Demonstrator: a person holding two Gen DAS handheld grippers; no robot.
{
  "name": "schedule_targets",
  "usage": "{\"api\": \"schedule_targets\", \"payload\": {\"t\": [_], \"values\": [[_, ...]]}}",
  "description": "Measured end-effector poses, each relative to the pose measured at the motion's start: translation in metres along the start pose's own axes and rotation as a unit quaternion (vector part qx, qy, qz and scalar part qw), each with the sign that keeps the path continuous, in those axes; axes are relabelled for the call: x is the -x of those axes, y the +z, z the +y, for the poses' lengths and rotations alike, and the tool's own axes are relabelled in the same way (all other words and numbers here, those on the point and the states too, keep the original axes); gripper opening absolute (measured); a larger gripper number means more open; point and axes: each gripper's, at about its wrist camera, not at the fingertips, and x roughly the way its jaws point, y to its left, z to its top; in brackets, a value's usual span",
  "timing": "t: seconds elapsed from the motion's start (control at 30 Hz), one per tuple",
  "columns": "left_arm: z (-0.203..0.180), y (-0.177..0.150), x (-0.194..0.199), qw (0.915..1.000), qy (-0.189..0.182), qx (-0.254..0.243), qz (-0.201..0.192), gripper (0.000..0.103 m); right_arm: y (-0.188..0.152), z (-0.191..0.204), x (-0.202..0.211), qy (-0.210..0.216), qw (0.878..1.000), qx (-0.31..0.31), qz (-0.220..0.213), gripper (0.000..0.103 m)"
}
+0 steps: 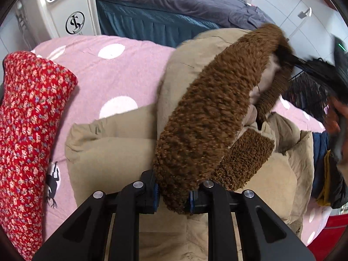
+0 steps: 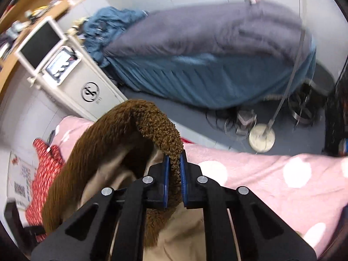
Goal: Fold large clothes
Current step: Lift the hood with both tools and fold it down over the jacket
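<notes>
A tan padded coat (image 1: 113, 150) with a curly brown fleece collar (image 1: 208, 113) lies on a pink polka-dot blanket (image 1: 121, 74). My left gripper (image 1: 174, 198) is shut on one end of the fleece collar, which arches away from it toward the upper right. In the right wrist view my right gripper (image 2: 174, 180) is shut on the other end of the same fleece collar (image 2: 158, 128), held above the coat (image 2: 184, 228) and the blanket (image 2: 261, 174). At the right edge of the left wrist view the right gripper (image 1: 339, 80) and a hand show only as a dark blur.
A red floral garment (image 1: 30, 130) lies at the blanket's left edge. A white appliance with a round logo (image 1: 65, 10) stands behind it. A second bed with grey and teal covers (image 2: 206, 50) is across the floor. A lamp base (image 2: 262, 140) and cables lie on the floor.
</notes>
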Motion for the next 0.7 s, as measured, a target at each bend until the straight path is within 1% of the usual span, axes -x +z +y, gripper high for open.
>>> {"api": "schedule_targets", "payload": {"t": [0.1, 0.13, 0.17, 0.23, 0.27, 0.3, 0.33, 0.37, 0.4, 0.43, 0.5, 0.53, 0.57, 0.6, 0.67, 0.7], "values": [[0.002, -0.001, 0.011, 0.9999, 0.001, 0.003, -0.013, 0.019, -0.029, -0.008, 0.062, 0.008, 1.000, 0.011, -0.025, 0.009], [0.003, -0.004, 0.015, 0.9999, 0.000, 0.004, -0.014, 0.019, -0.038, -0.012, 0.075, 0.010, 0.999, 0.008, -0.029, 0.008], [0.004, -0.009, 0.018, 0.9999, -0.002, 0.006, -0.014, 0.019, -0.058, -0.020, 0.098, 0.015, 0.999, -0.006, -0.033, 0.008], [0.005, -0.022, 0.021, 0.9999, -0.005, 0.009, -0.012, 0.019, -0.093, -0.031, 0.127, 0.018, 0.999, -0.029, -0.032, 0.008], [0.006, -0.030, 0.022, 0.9999, -0.006, 0.010, -0.010, 0.019, -0.113, -0.033, 0.139, 0.013, 0.999, -0.032, -0.028, 0.008], [0.008, -0.041, 0.022, 0.9998, -0.009, 0.016, -0.006, 0.019, -0.139, -0.034, 0.151, -0.001, 0.999, -0.028, -0.019, 0.006], [0.009, -0.050, 0.021, 0.9997, -0.011, 0.022, -0.003, 0.019, -0.157, -0.036, 0.158, -0.011, 0.999, -0.027, -0.014, 0.000], [0.012, -0.061, 0.021, 0.9993, -0.017, 0.032, 0.000, 0.020, -0.181, -0.039, 0.165, -0.019, 0.999, -0.038, -0.006, 0.000], [0.013, -0.070, 0.019, 0.9987, -0.025, 0.044, 0.000, 0.021, -0.194, -0.043, 0.168, -0.020, 0.999, -0.049, 0.002, 0.000], [0.014, -0.078, 0.019, 0.9981, -0.032, 0.053, 0.002, 0.021, -0.217, -0.050, 0.169, -0.024, 0.997, -0.074, 0.020, 0.000], [0.014, -0.087, 0.017, 0.9971, -0.041, 0.064, 0.004, 0.021, -0.249, -0.061, 0.167, -0.034, 0.992, -0.113, 0.048, 0.000], [0.011, -0.091, 0.017, 0.9975, -0.037, 0.060, -0.001, 0.021, -0.256, -0.064, 0.166, -0.028, 0.990, -0.131, 0.053, 0.001], [0.007, -0.092, 0.017, 0.9982, -0.030, 0.052, -0.003, 0.021, -0.262, -0.067, 0.169, -0.011, 0.986, -0.158, 0.050, 0.001], [0.004, -0.092, 0.016, 0.9987, -0.024, 0.045, -0.004, 0.021, -0.263, -0.067, 0.168, 0.002, 0.984, -0.172, 0.047, 0.002], [-0.004, -0.090, 0.016, 0.9994, -0.015, 0.030, -0.004, 0.021, -0.259, -0.060, 0.163, 0.037, 0.976, -0.207, 0.050, 0.021], [-0.006, -0.090, 0.016, 0.9996, -0.012, 0.026, -0.004, 0.021, -0.254, -0.052, 0.159, 0.060, 0.973, -0.218, 0.040, 0.053]]}}
